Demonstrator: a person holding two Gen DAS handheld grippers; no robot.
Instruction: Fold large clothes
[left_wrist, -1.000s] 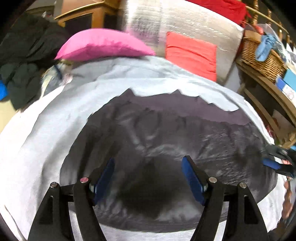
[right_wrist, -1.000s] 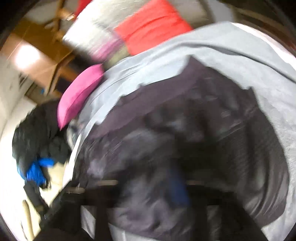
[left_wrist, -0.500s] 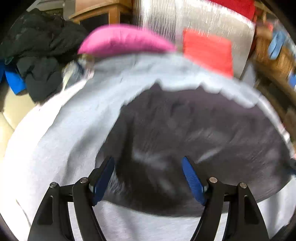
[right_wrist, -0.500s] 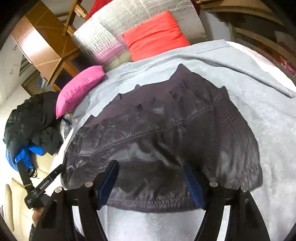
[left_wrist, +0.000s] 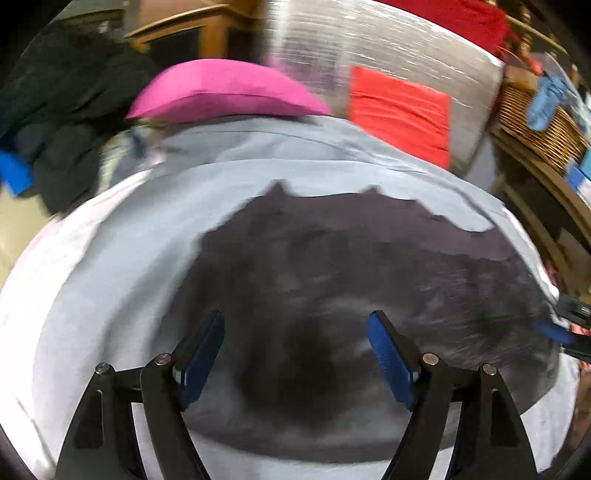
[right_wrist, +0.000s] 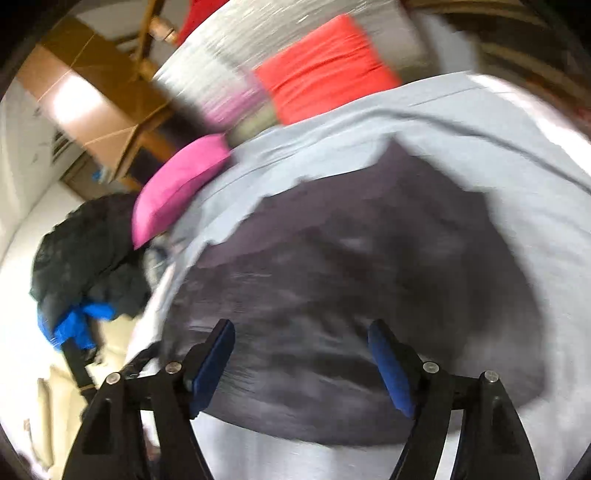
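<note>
A large dark grey garment (left_wrist: 332, 295) lies spread on a light grey sheet (left_wrist: 122, 258); it also shows in the right wrist view (right_wrist: 351, 277). My left gripper (left_wrist: 295, 354) is open and empty, over the garment's near edge. My right gripper (right_wrist: 301, 363) is open and empty, also over the garment's near part. The right gripper shows at the right edge of the left wrist view (left_wrist: 565, 325). Both views are blurred by motion.
A pink pillow (left_wrist: 221, 92) and a red cushion (left_wrist: 399, 110) lie at the far side against a silver-wrapped bundle (left_wrist: 388, 51). A dark clothes pile (right_wrist: 85, 254) sits left. A wicker basket (left_wrist: 535, 122) stands right.
Both grippers stay open and have shifted over the garment. The left view has swung back to the right; the right view has tilted and moved closer to the cloth.
</note>
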